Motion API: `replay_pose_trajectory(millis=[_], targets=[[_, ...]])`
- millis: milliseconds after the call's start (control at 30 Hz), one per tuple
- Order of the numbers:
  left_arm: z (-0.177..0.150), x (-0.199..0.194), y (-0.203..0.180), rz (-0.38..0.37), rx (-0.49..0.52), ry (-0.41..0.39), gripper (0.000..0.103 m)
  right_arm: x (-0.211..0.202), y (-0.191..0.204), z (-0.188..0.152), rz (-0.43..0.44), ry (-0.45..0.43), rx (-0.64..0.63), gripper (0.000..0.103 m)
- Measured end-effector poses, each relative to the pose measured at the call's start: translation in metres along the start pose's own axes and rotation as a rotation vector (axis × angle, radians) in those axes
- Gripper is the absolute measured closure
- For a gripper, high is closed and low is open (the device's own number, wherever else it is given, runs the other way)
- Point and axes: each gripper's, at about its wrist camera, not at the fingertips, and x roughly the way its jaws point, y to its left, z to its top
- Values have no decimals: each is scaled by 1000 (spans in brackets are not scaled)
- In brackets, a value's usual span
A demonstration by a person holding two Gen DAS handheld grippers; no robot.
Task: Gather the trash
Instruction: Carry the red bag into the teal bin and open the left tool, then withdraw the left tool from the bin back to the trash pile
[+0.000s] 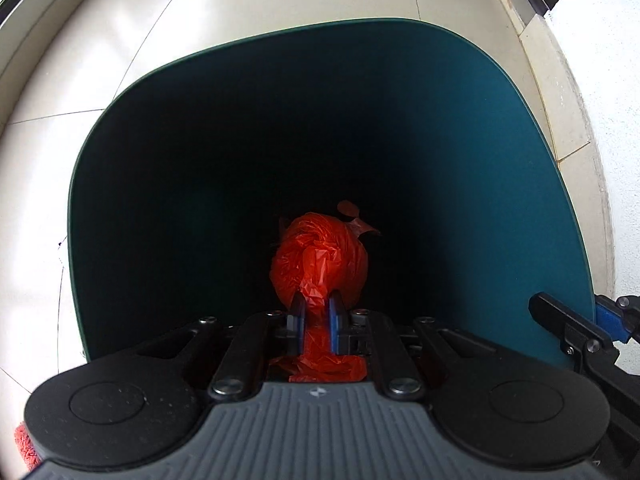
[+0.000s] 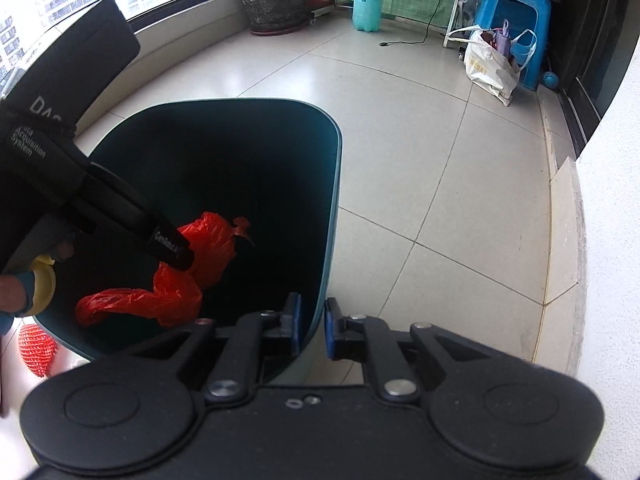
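Observation:
A dark teal trash bin (image 1: pixel 500 184) stands on the tiled floor, and the left wrist view looks straight down into it. A knotted red plastic bag (image 1: pixel 318 258) hangs deep inside the bin. My left gripper (image 1: pixel 316 310) is shut on the bag's twisted neck, and loose red plastic bunches behind the pads. In the right wrist view the left gripper (image 2: pixel 176 254) reaches into the bin (image 2: pixel 256 136) with the red bag (image 2: pixel 208 244) trailing below it. My right gripper (image 2: pixel 312 320) is shut on the bin's thin right wall at the rim. It also shows at the bin's edge as the right gripper (image 1: pixel 600 322).
A large plant pot (image 2: pixel 276 4), a teal spray bottle (image 2: pixel 366 8), a blue stool (image 2: pixel 516 28) and a white bag (image 2: pixel 492 66) stand along the far side. A red mesh item (image 2: pixel 36 350) lies by the bin. A white wall (image 2: pixel 608 240) borders the right.

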Motion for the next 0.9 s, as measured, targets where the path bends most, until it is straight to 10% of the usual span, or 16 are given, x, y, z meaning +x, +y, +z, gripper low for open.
replay_pose_trajectory(millis=[167,333,900], targets=[[-10,-9,7,-47,8,-36,81,0,2,-3,-1,-1,-2,92],[-24,-29,13,-72,27,-107,42,-2,4,-6,-1,0,-4,92],[-89,-131,69,-50,-12,-300,37,-1,7,-4,-15,7,-9,92]])
